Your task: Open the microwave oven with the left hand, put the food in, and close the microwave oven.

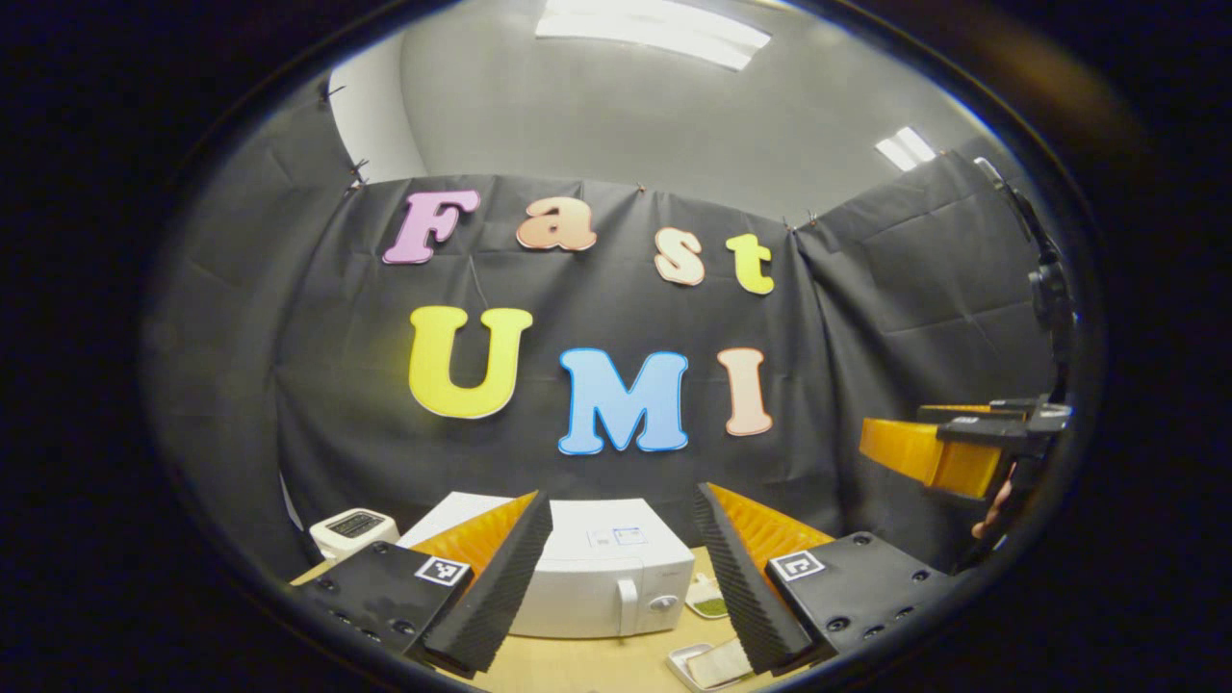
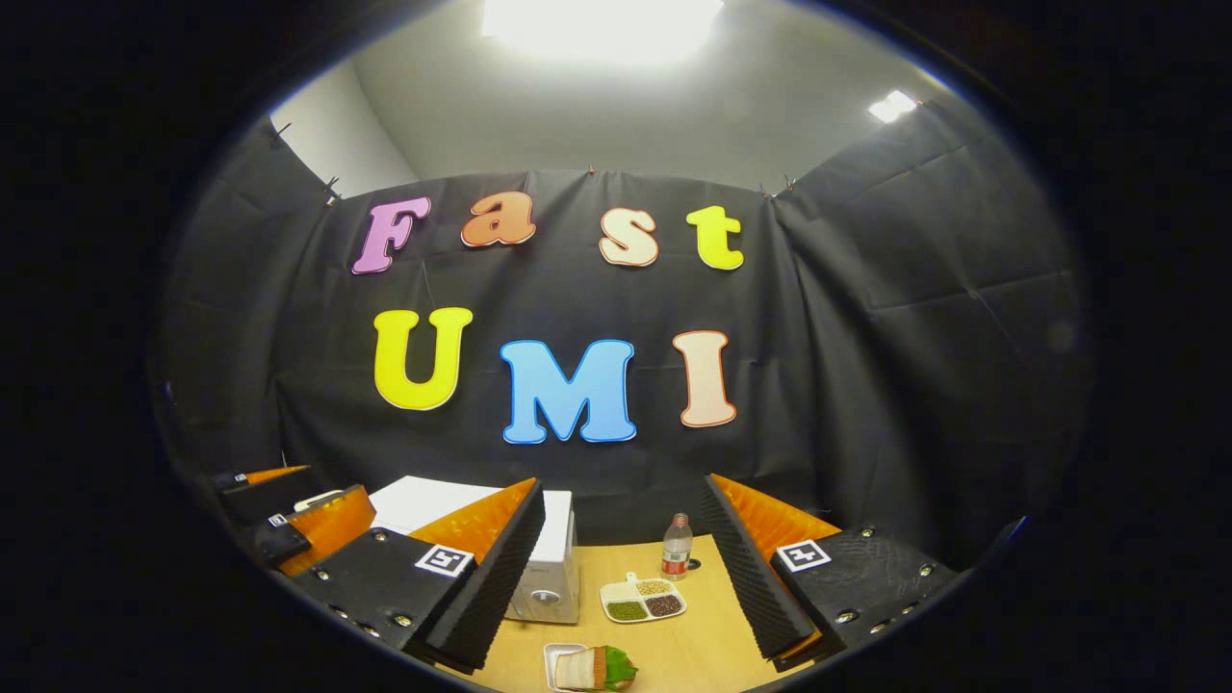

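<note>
**Both grippers raised, microwave door not yet touched**

The wooden table point(image 2: 693, 635) carries everything. Largest on it is the white microwave oven point(image 1: 602, 577), standing at the far left with its door shut; the vertical handle point(image 1: 628, 604) and a round knob point(image 1: 663, 603) sit on the right part of its front. A small white appliance point(image 1: 352, 528) stands to its left.

To the right of the oven lies a divided dish point(image 2: 643, 598) of grains, and behind that a bottle point(image 2: 677, 546). The food, a sandwich with green leaf on a small white plate point(image 2: 589, 668), lies at the near edge, in front of the oven and well apart from it.

The left gripper point(image 1: 624, 577) hangs above the table, pointed at the oven, its jaws spread wide and holding nothing. The right gripper point(image 2: 626, 587) is likewise parted and empty, aimed over the dish and sandwich.

I judge the task to be at its very start: the opening step. The next move calls for lowering the left gripper toward the handle, closing on it, and swinging the door out, leaving room for the plate to pass.
</note>
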The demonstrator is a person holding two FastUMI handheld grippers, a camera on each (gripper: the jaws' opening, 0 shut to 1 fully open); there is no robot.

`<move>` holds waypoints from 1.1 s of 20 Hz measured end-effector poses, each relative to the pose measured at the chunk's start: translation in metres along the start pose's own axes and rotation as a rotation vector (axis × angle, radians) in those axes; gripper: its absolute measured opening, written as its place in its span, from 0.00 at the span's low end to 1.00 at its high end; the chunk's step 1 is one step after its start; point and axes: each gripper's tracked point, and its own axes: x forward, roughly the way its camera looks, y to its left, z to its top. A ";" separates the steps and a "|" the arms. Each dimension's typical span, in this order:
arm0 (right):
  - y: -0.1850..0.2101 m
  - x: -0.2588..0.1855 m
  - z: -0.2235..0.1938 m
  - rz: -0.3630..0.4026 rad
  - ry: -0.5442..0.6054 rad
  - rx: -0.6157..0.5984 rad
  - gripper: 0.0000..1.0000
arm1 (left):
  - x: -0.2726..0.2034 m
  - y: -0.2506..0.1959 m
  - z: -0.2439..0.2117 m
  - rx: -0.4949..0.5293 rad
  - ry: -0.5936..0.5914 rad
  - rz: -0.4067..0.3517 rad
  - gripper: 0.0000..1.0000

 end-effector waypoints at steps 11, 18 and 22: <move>-0.050 0.058 -0.040 0.051 0.080 -0.003 0.99 | 0.091 -0.017 -0.177 0.030 0.273 0.067 0.98; -0.086 0.105 -0.084 0.083 0.184 -0.029 0.99 | 0.147 -0.004 -0.279 0.048 0.434 0.150 0.81; -0.092 0.119 -0.095 0.103 0.203 -0.041 0.99 | 0.159 -0.009 -0.305 0.038 0.483 0.141 0.59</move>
